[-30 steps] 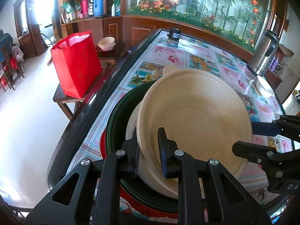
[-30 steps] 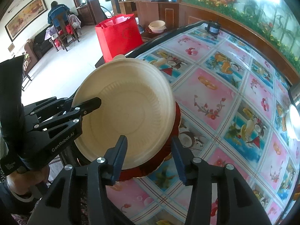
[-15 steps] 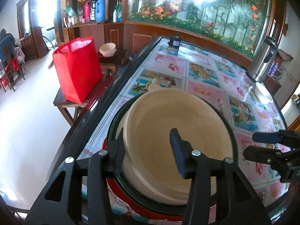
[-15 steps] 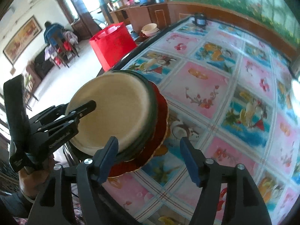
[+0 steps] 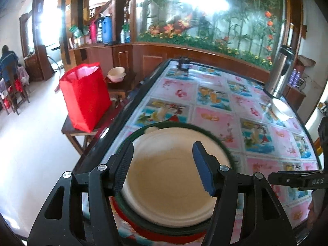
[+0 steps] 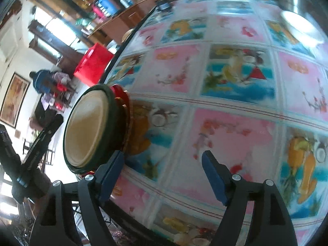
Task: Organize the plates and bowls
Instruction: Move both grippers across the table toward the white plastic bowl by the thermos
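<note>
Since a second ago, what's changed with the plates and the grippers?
The left gripper let go of the beige plate, which dropped flat into the green bowl; its jaws are opening. The right gripper swung away over the table, also opening, nothing between them. The red plate stayed underneath.

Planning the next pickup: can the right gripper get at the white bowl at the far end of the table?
Probably yes. The right gripper is empty, its jaws opening, and the patterned table between it and the white bowl looks bare; whether the arm stretches that far is unclear.
</note>
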### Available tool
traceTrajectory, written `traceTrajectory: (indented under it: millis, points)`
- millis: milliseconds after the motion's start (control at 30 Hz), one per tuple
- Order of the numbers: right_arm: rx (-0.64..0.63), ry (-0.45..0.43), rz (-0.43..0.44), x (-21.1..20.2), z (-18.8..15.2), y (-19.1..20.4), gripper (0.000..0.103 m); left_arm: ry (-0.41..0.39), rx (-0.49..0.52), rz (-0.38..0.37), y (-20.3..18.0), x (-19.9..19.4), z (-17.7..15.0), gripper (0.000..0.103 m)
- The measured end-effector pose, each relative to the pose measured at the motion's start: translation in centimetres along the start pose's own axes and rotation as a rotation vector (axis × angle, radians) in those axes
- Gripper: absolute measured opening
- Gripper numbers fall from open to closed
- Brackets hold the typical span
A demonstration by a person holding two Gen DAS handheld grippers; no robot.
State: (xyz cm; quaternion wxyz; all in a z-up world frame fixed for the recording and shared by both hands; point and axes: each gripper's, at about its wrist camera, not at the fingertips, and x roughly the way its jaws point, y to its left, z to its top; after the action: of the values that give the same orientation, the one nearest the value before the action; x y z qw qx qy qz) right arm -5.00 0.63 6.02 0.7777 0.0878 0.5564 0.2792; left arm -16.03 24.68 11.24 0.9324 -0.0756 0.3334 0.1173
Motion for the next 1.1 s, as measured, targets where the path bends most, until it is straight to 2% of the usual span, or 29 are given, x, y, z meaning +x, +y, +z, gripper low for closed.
traceTrajectory:
  millis: [133, 367, 600, 667, 733, 800, 900, 1033, 1100]
  points:
    - [0.023, -0.032, -0.001, -1.4, -0.4, -1.9, 0.078, -0.006, 0.040, -0.051, -2.9, 0.0, 0.5, 0.060]
    - [0.000, -0.063, -0.109, -4.2, -0.7, -5.7, 0.078, 0.012, 0.124, -0.147, -9.5, 1.0, 1.1, 0.060]
    - [0.018, -0.106, -0.247, -7.6, 0.3, -11.6, 0.079, 0.028, 0.217, -0.214, -16.2, 2.2, 1.6, 0.060]
    - [0.037, -0.109, -0.308, -8.6, 0.8, -13.4, 0.079, 0.028, 0.229, -0.223, -17.6, 2.6, 1.7, 0.060]
    - [0.057, -0.101, -0.407, -9.5, 1.7, -15.3, 0.079, 0.032, 0.243, -0.226, -19.1, 3.2, 1.9, 0.060]
    - [0.060, -0.109, -0.456, -10.2, 2.5, -16.5, 0.079, 0.046, 0.253, -0.237, -20.5, 3.9, 2.2, 0.060]
    - [0.092, -0.135, -0.470, -11.9, 4.1, -18.7, 0.079, 0.063, 0.275, -0.244, -22.6, 5.1, 2.6, 0.060]
    - [0.146, -0.099, -0.428, -12.7, 6.0, -20.8, 0.079, 0.091, 0.294, -0.256, -25.1, 6.9, 3.1, 0.060]
    - [0.128, -0.101, -0.454, -12.6, 7.0, -21.2, 0.079, 0.098, 0.297, -0.262, -26.2, 7.6, 3.4, 0.060]
